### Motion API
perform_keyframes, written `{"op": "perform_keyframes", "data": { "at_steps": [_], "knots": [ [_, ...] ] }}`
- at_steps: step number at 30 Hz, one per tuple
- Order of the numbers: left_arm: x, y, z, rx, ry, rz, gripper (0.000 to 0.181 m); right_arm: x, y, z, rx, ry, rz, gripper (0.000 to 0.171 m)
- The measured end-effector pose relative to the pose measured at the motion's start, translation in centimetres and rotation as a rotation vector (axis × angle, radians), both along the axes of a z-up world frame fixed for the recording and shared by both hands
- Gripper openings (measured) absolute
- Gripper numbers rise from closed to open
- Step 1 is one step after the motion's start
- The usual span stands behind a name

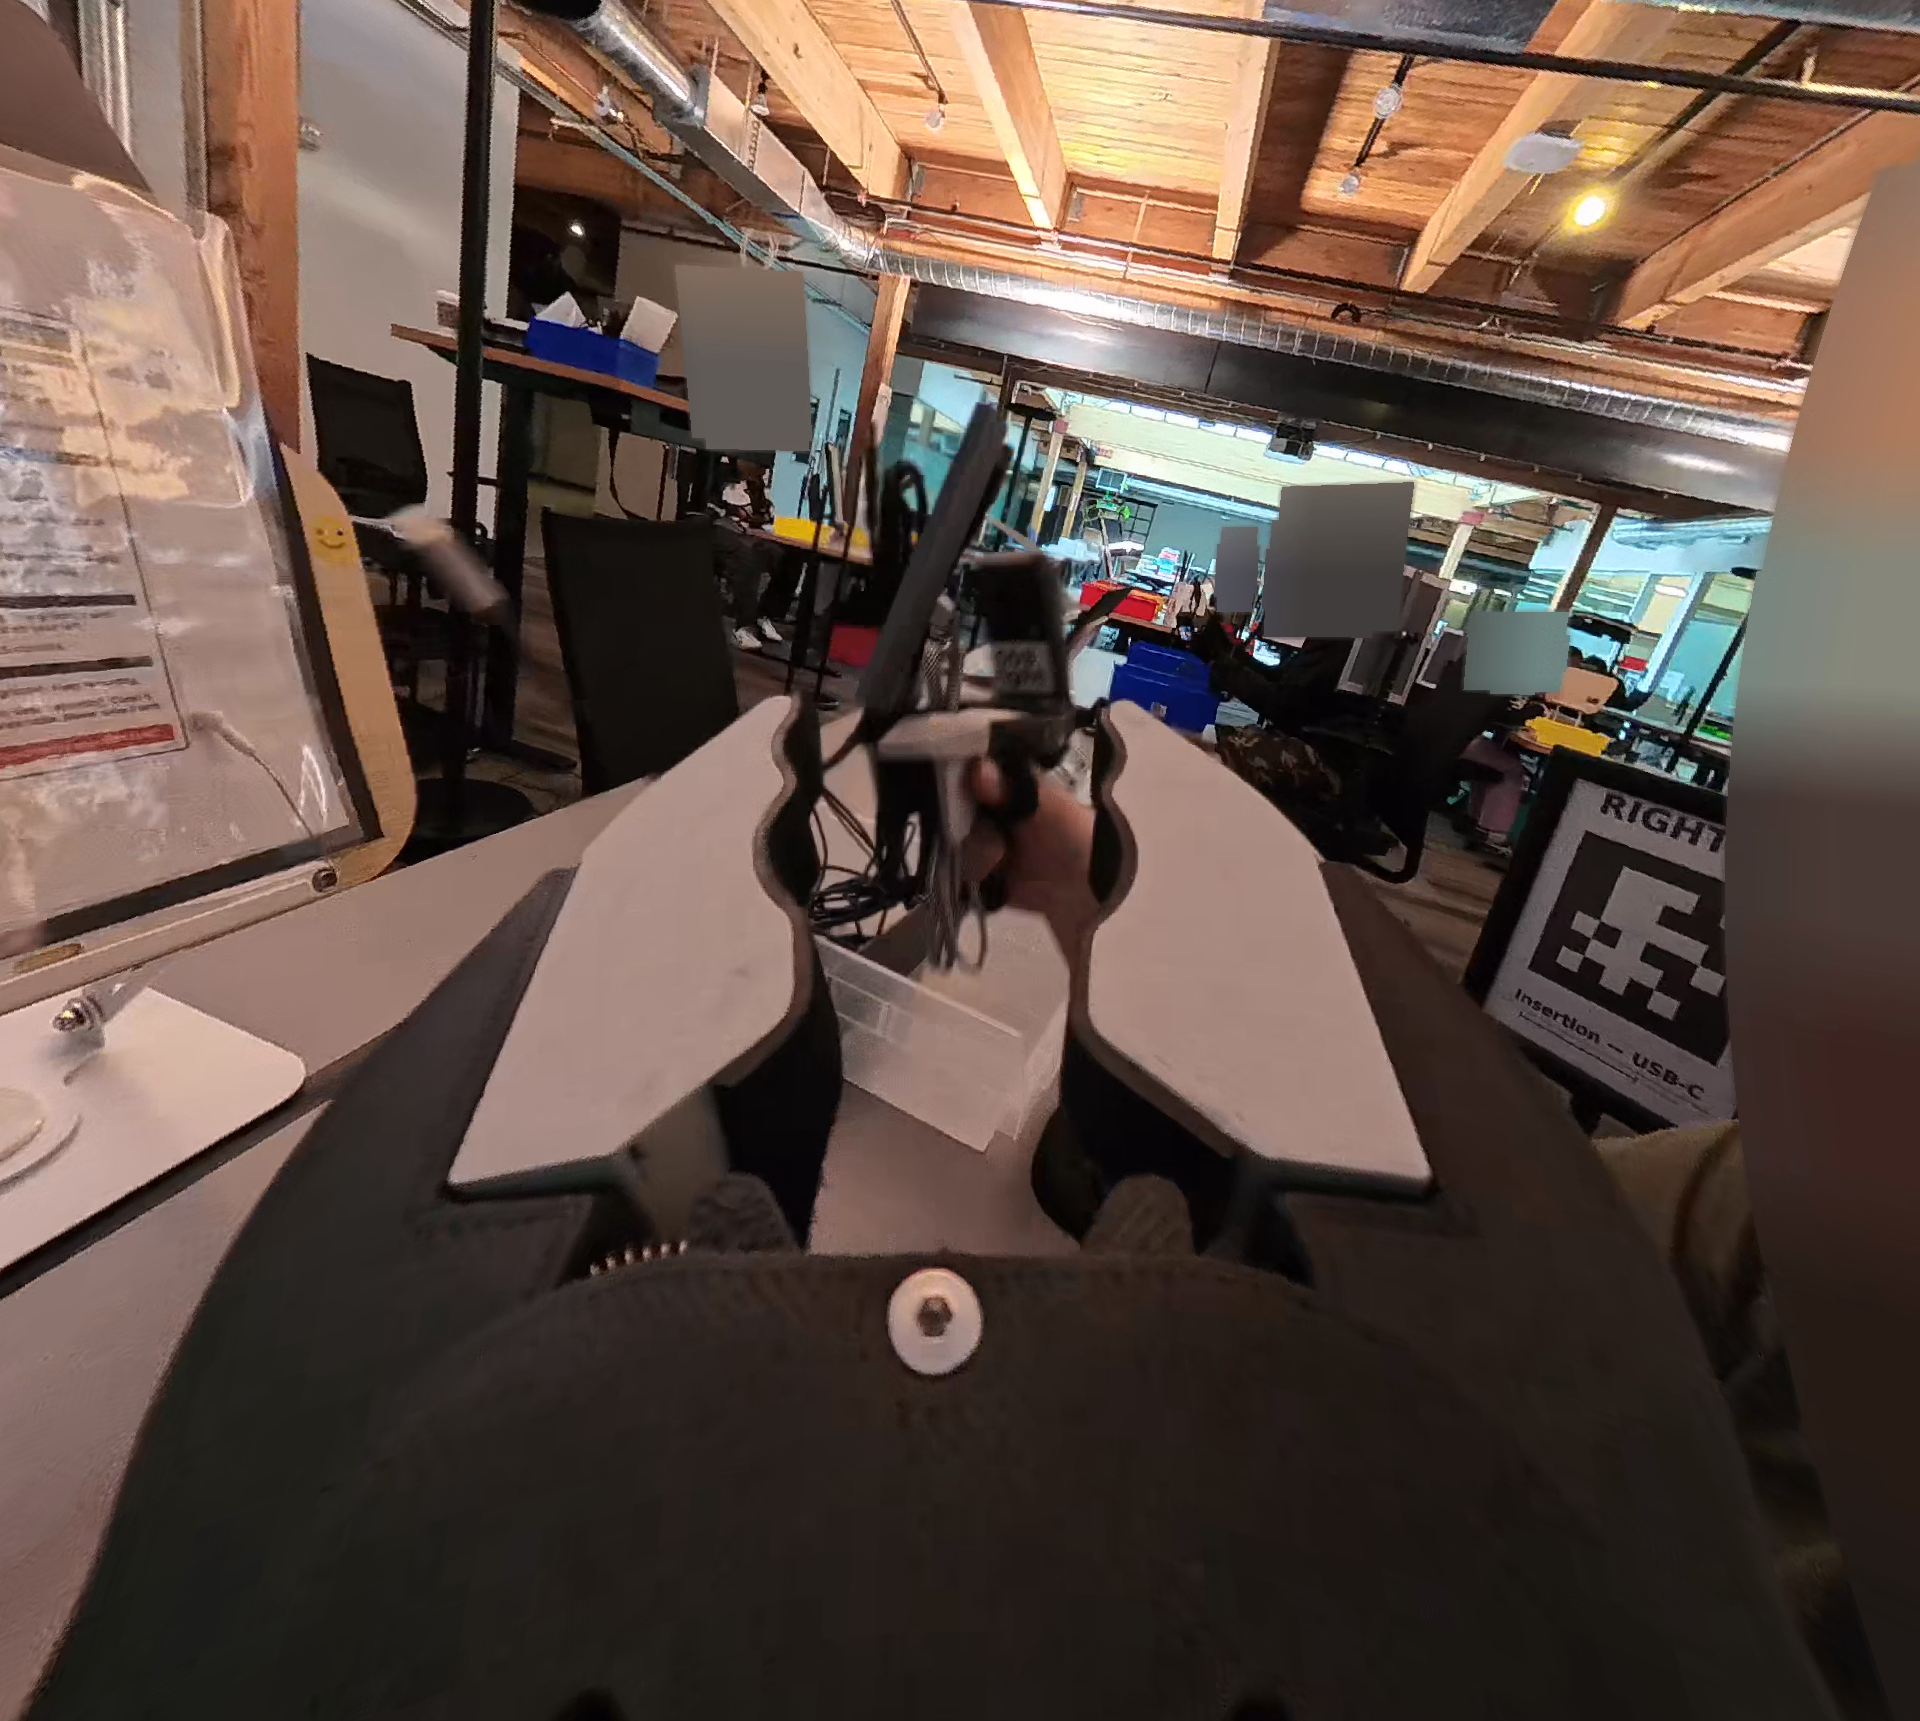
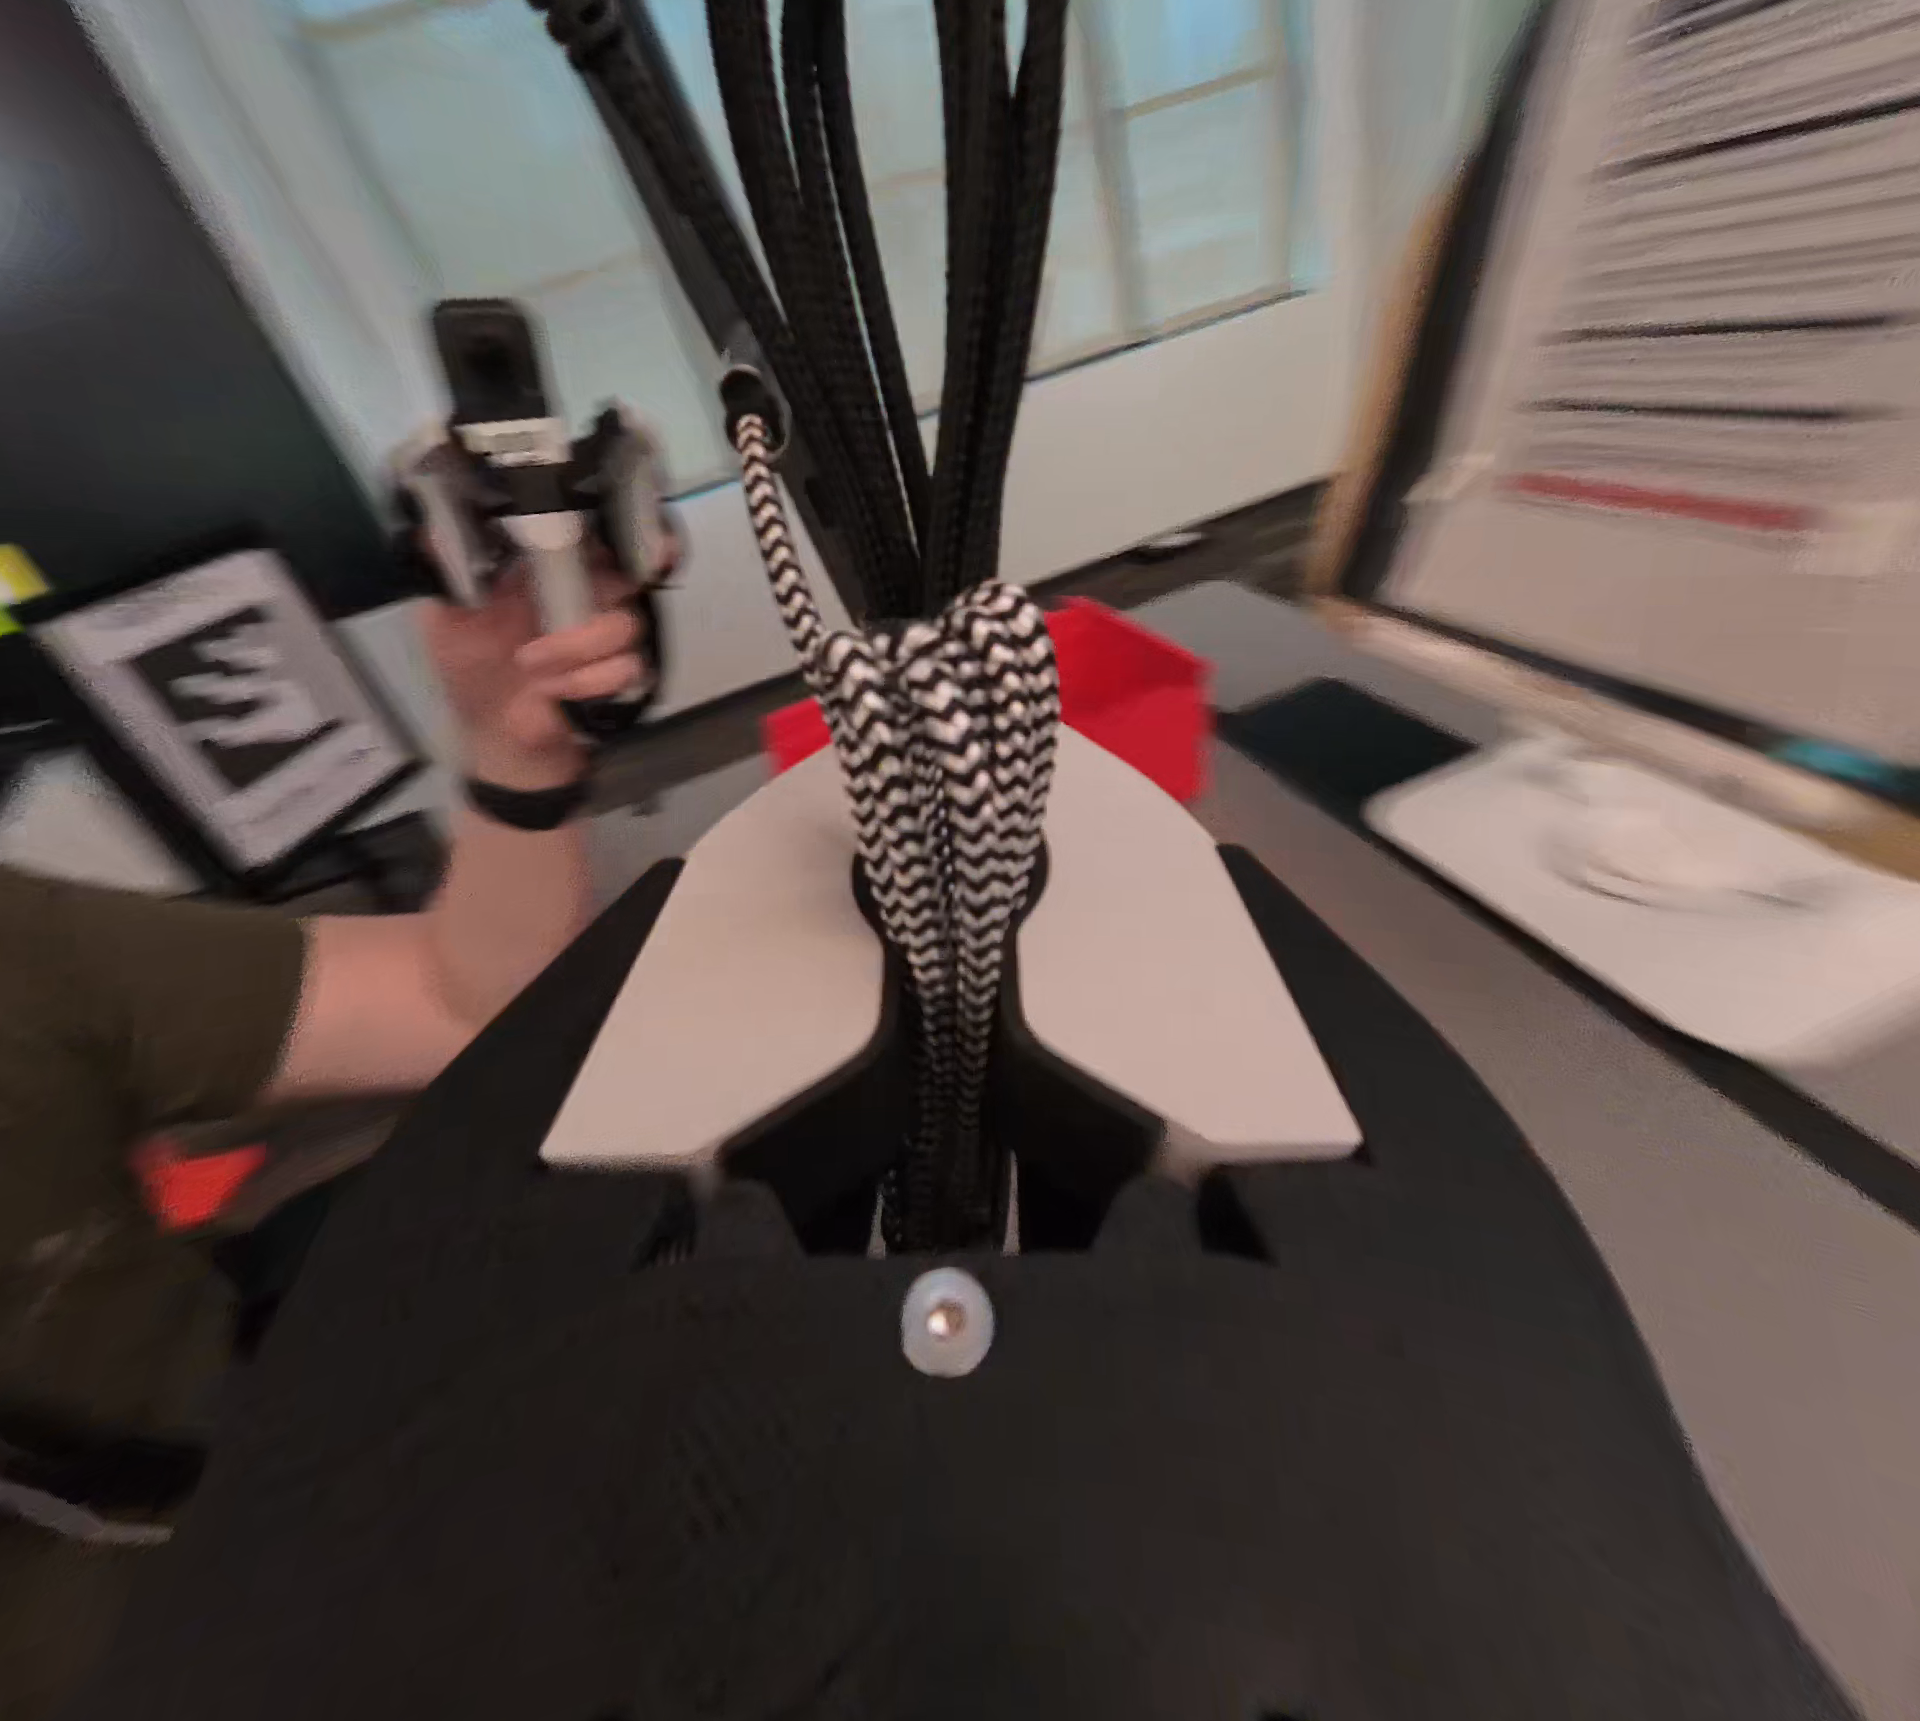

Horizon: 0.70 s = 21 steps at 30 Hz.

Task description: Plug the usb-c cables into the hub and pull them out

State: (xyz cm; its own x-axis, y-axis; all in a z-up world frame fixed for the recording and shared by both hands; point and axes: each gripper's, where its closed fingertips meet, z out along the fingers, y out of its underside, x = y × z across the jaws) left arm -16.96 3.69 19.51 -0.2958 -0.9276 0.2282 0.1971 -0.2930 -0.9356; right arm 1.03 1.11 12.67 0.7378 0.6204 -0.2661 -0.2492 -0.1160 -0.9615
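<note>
Your grey tabletop (image 1: 260, 996) carries everything here, and it shows again in the right wrist view, blurred by motion. On its far side stands a large framed instruction sheet on a white stand (image 1: 114, 591); leave its writing aside. At the other edge a black-framed sign with a black-and-white square marker (image 1: 1605, 933) leans upright.

Between the fingers of your left claw (image 1: 940, 798) sits a clear plastic rectangular bin (image 1: 935, 1037) on the tabletop. A tangle of thin black cords (image 1: 862, 892) lies at its far end, but you cannot tell whether they rest inside the bin or just behind it. The left claw is spread wide and grips nothing; the bin lies below the gap, not touching the fingers.

In the right wrist view a bright red open-topped plastic bin (image 2: 1132, 684) stands on the tabletop just beyond the right claw's tips. Its contents are hidden by the claw and the cables.

Your right claw (image 2: 951, 736) is pressed together on a bundle of braided usb-c cables (image 2: 935, 788): black-and-white zigzag strands are pinched between the fingers, and plain black braided loops (image 2: 914, 217) rise above them, lifted clear of the tabletop. One zigzag strand ends in a dark connector sleeve (image 2: 753, 393) near the loops. The hub cannot be made out in either view.

The same right claw (image 1: 966, 726) shows blurred in the left wrist view, beyond the clear bin.
</note>
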Motion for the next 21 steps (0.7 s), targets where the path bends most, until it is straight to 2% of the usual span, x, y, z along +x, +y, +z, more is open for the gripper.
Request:
{"op": "perform_keyframes", "data": {
  "at_steps": [3, 5, 7, 9, 13, 21],
  "knots": [
    [0.2, -0.3, -0.4, 0.011, 0.024, -0.013, 0.048, 10.1, -4.1, -1.4, -0.104, -0.189, -0.396, 0.011],
    [0.5, -0.5, -0.6, 0.008, 0.038, -0.026, 0.048, 15.7, -7.2, -3.5, -0.194, -0.286, -0.583, 0.011],
    [0.8, -0.6, -1.0, 0.005, 0.054, -0.033, 0.048, 19.5, -9.4, -4.3, -0.189, -0.281, -0.697, 0.011],
    [1.2, -0.7, -1.4, 0.004, 0.074, -0.040, 0.048, 21.9, -10.6, -4.9, -0.160, -0.262, -0.752, 0.011],
    [2.1, -0.9, -2.4, 0.003, 0.117, -0.047, 0.048, 24.0, -11.0, -7.9, -0.232, -0.388, -0.754, 0.011],
    [3.5, -0.8, -4.2, -0.004, 0.191, -0.065, 0.047, 23.3, -10.6, -11.6, -0.390, -0.656, -0.581, 0.011]
  ]
}}
